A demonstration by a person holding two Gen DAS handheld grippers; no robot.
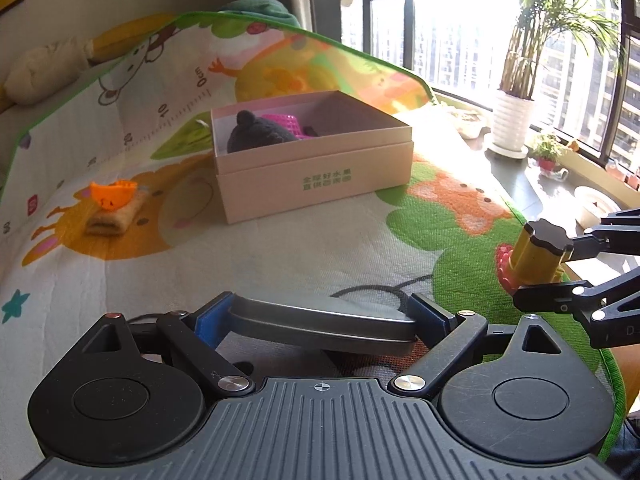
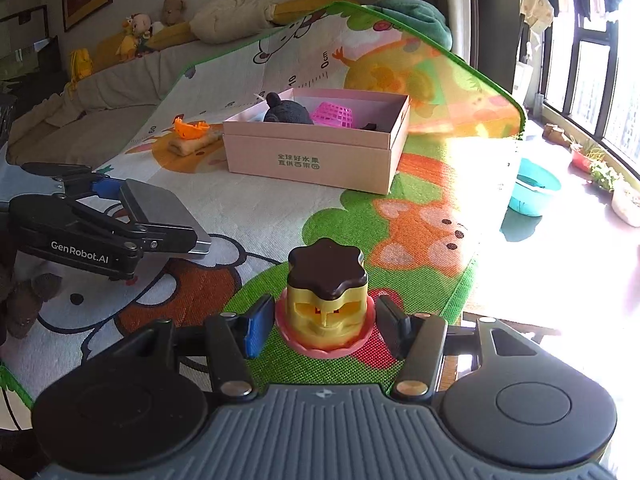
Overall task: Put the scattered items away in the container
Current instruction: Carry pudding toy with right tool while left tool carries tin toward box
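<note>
A pink cardboard box [image 1: 316, 176] [image 2: 312, 160] stands on the play mat and holds a black plush toy [image 1: 256, 134] [image 2: 286, 114] and a pink basket [image 2: 334, 115]. My left gripper [image 1: 320, 320] [image 2: 160, 212] is shut on a flat grey case [image 1: 320, 324] [image 2: 160, 208], held just above the mat. My right gripper [image 2: 320, 326] [image 1: 540, 272] straddles a yellow pudding toy [image 2: 326, 300] [image 1: 538, 256] with a dark brown top on a pink base; its jaws stand a little apart from the toy. An orange toy [image 1: 114, 196] [image 2: 190, 128] lies on a brown roll [image 1: 114, 220] left of the box.
The colourful play mat [image 1: 280, 248] [image 2: 260, 208] covers the surface; its right edge drops to a sunlit floor with a potted plant [image 1: 516, 120] and a teal basin [image 2: 534, 194]. Pillows and plush toys [image 2: 140, 28] line the back wall.
</note>
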